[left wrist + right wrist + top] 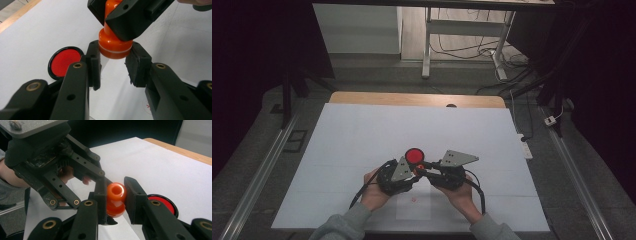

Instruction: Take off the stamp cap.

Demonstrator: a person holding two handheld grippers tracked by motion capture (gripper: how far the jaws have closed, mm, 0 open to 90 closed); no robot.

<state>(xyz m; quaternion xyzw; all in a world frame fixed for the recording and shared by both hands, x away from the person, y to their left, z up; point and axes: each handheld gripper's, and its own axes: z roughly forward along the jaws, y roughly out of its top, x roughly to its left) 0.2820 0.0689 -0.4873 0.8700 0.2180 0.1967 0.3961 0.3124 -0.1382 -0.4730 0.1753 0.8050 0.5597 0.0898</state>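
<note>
White table (362, 135): orange stamp (113, 46) clamped between both tongs.

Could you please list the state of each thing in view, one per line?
Orange stamp: off the table, clamped at both ends.
Left hand-held gripper: shut on the stamp's wide base.
Right hand-held gripper: shut on the stamp's knob handle.
Red ink pad: uncovered, lying flat on the white sheet.

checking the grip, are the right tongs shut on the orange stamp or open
Shut on it: the right tongs press both pads against the orange stamp.
</note>
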